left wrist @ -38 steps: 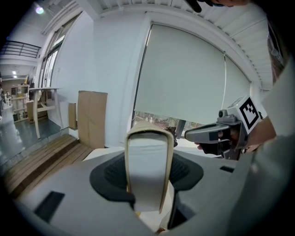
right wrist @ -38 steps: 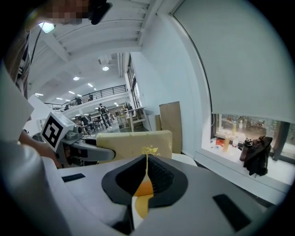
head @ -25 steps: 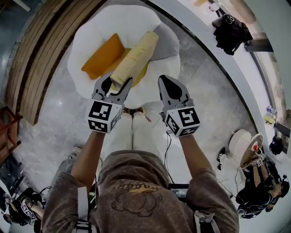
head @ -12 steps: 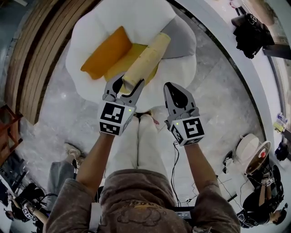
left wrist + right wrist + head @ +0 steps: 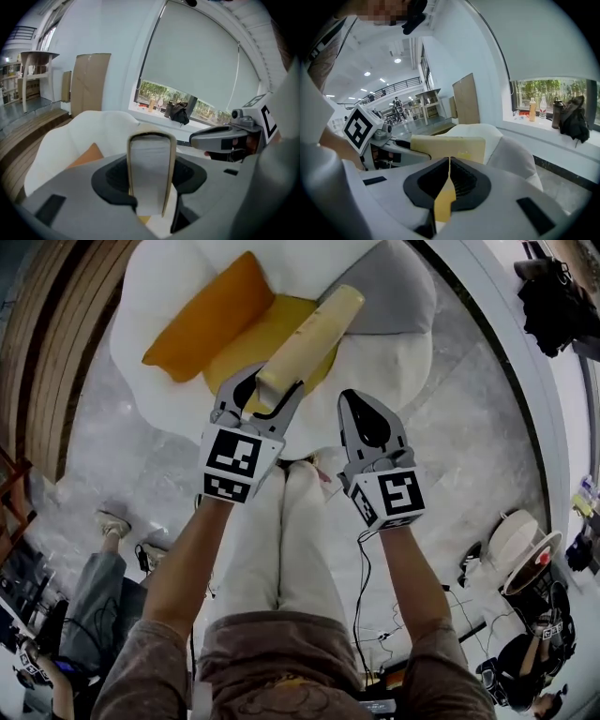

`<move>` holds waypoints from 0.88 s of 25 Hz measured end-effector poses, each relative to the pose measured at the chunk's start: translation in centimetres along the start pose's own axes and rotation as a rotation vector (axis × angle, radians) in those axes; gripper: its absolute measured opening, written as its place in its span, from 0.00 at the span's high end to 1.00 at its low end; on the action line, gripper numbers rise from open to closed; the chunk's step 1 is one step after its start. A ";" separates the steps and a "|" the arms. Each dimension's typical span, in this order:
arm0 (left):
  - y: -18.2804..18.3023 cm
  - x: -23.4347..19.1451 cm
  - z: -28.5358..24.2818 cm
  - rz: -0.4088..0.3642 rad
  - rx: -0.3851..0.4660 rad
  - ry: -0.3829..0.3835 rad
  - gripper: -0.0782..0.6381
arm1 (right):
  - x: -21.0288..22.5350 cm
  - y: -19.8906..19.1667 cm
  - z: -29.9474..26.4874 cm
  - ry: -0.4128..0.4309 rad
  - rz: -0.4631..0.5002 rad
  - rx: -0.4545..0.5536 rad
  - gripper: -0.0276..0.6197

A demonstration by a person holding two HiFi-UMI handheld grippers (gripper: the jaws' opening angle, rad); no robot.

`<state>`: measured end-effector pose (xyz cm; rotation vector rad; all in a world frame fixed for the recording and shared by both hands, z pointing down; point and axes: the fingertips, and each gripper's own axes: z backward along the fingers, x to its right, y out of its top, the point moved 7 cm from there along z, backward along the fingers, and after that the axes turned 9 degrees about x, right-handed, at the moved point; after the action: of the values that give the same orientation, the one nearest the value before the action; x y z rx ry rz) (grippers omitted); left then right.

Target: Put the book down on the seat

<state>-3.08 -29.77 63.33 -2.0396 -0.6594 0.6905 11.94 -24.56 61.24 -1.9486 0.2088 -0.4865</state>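
Left gripper (image 5: pixel 268 395): jaws stood wide apart and pressed on both covers of the book, which it gripped by its near end.
Book (image 5: pixel 309 332): thick, cream-covered, held with the spine uppermost and the page block below. It reached away from the person, slanting toward the seat's right back corner. It was over the front half of the seat, above the yellow pad, carried by the gripper and not lying flat on the seat.
Right gripper (image 5: pixel 449 163): jaws closed together with nothing between them. It was held just right of the left gripper, over the seat's front edge.
Seat (image 5: pixel 398 371): white, rounded armchair, with a grey part at its right back corner.
Yellow pad (image 5: pixel 246 351): lay in the middle of the seat, under the book.
Orange cushion (image 5: pixel 199 317): propped at the seat's left side, touching the yellow pad.
Person's legs (image 5: pixel 281 540): in pale trousers, right in front of the seat's front edge.
Black bag (image 5: pixel 178 112): on the window ledge behind the seat.
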 end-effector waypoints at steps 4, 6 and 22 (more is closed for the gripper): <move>-3.7 0.6 -2.6 0.017 -0.037 -0.009 0.59 | 1.5 -3.7 -0.3 0.013 -0.017 -0.034 0.92; -5.4 -0.2 -3.7 0.029 -0.051 -0.013 0.59 | 1.9 -5.5 -1.4 0.013 -0.030 -0.053 0.92; -12.1 -1.4 -9.6 0.005 -0.065 -0.006 0.59 | 4.5 -11.9 -4.2 0.014 -0.071 -0.090 0.92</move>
<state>0.09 -30.13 78.45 -2.0999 -0.6887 0.6858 13.30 -24.76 74.53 -2.0461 0.1738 -0.5453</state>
